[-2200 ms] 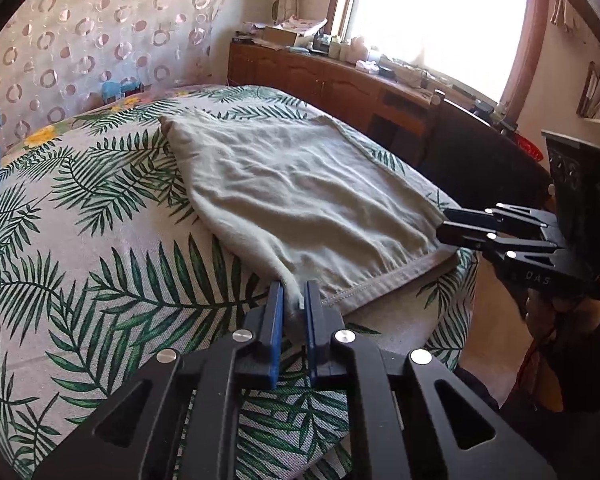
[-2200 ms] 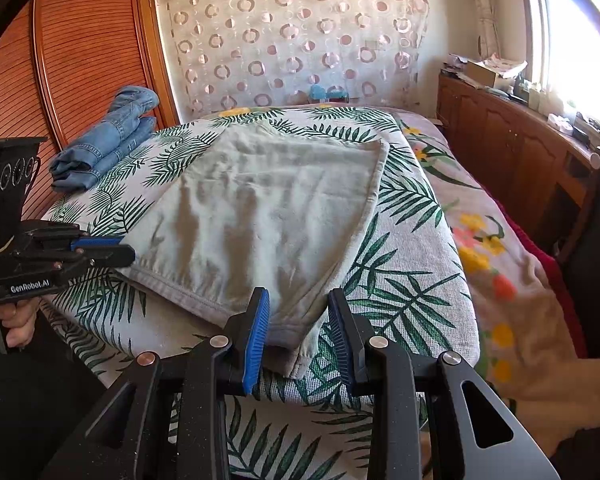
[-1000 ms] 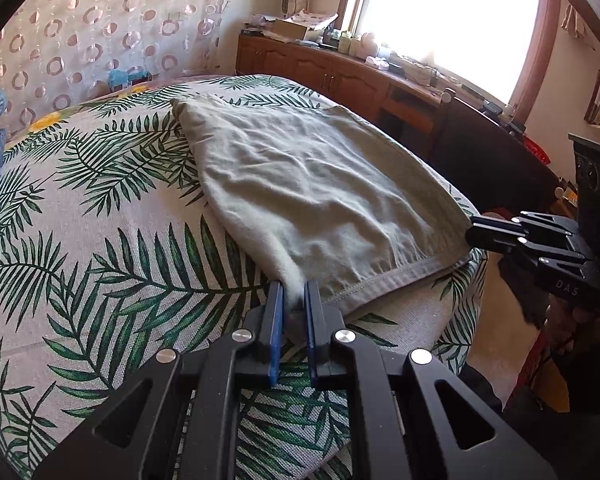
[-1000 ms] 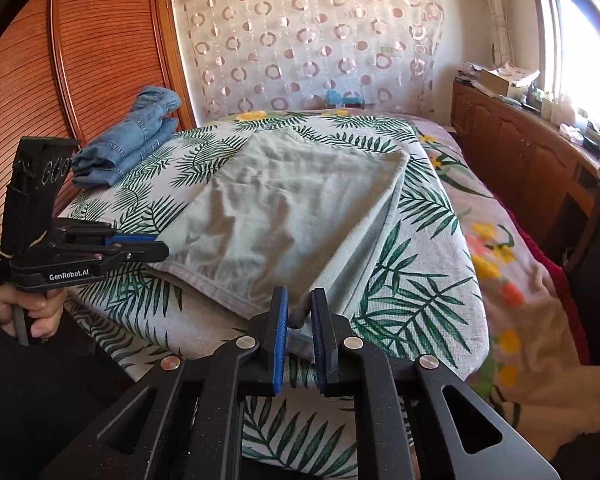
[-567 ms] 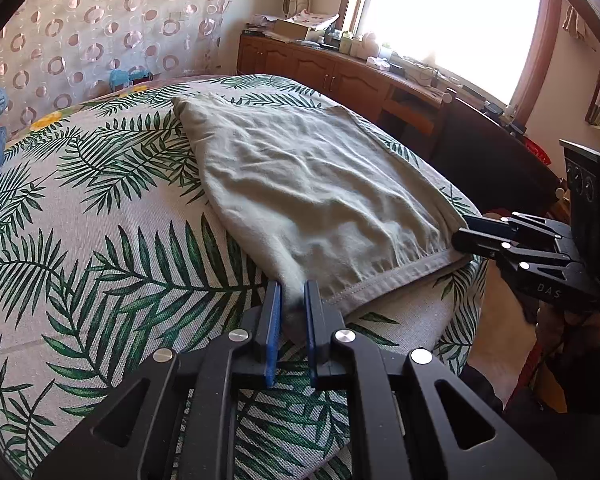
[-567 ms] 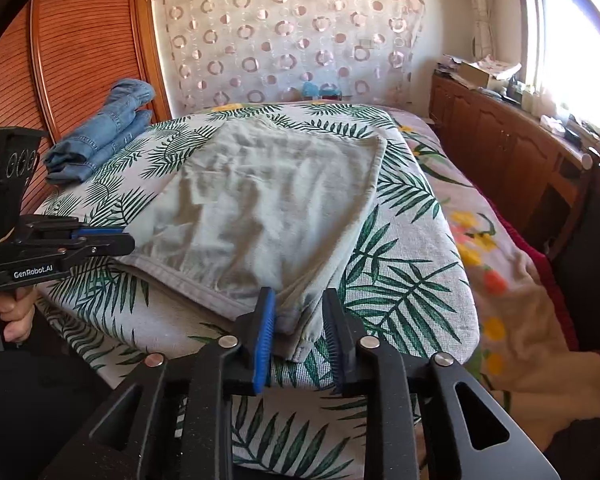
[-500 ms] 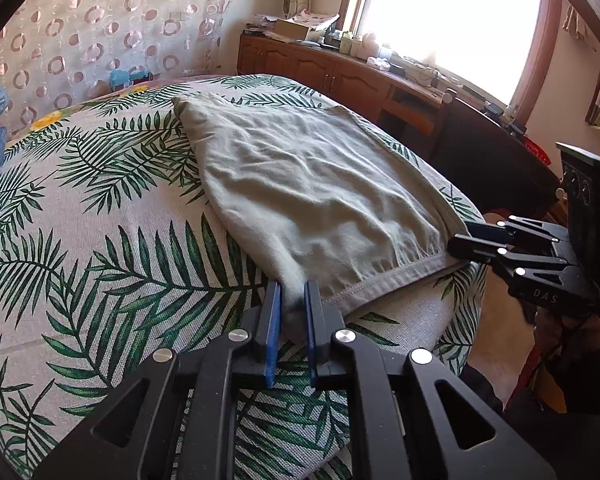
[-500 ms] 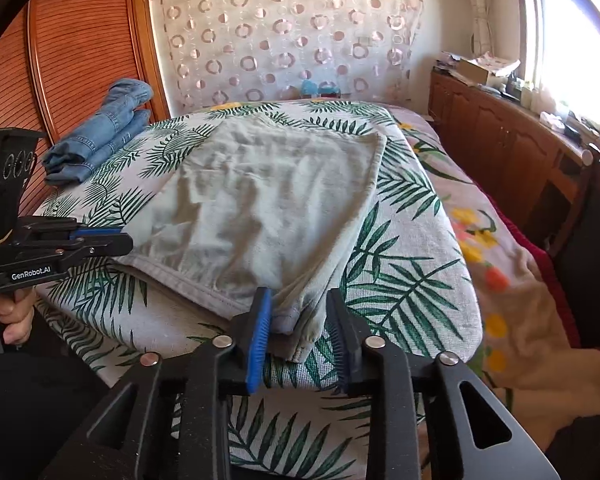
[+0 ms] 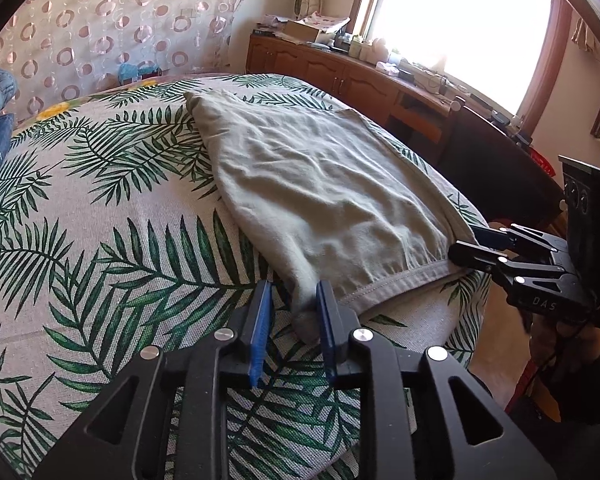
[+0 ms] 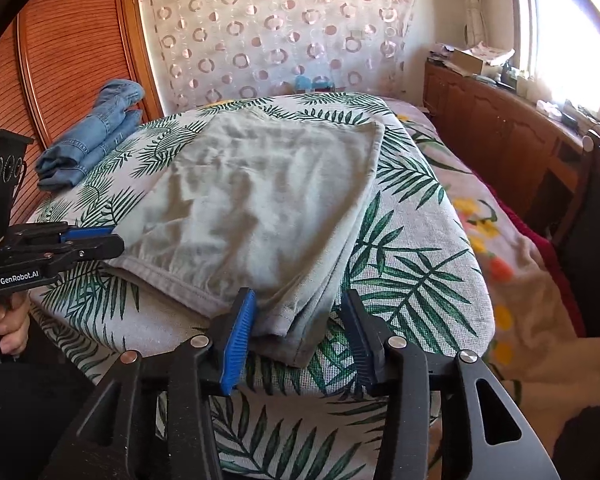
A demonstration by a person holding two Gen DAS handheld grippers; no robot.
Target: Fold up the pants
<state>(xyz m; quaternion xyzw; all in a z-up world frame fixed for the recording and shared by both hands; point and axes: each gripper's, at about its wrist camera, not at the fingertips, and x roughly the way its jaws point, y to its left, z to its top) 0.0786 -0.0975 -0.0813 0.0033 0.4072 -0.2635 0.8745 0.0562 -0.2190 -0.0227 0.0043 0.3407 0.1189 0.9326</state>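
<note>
Grey-green pants (image 9: 320, 184) lie folded on a bed with a palm-leaf cover (image 9: 100, 220). My left gripper (image 9: 294, 308) is open around the near left corner of the waistband, its jaws a little apart. My right gripper (image 10: 298, 320) is open wide around the near right corner of the pants (image 10: 260, 208). The right gripper also shows in the left wrist view (image 9: 472, 244) at the waistband's right end. The left gripper shows in the right wrist view (image 10: 100, 240) at the left end.
Folded blue jeans (image 10: 92, 136) lie at the bed's far left. A wooden sideboard (image 10: 500, 128) with clutter runs under the window on the right. A dark chair (image 9: 496, 168) stands beside the bed. A wooden wardrobe (image 10: 60, 60) is at the left.
Both grippers have opened: the left let go of the waistband corner it was shut on, and the right spread its jaws wider. The pants lie flat on the bed.
</note>
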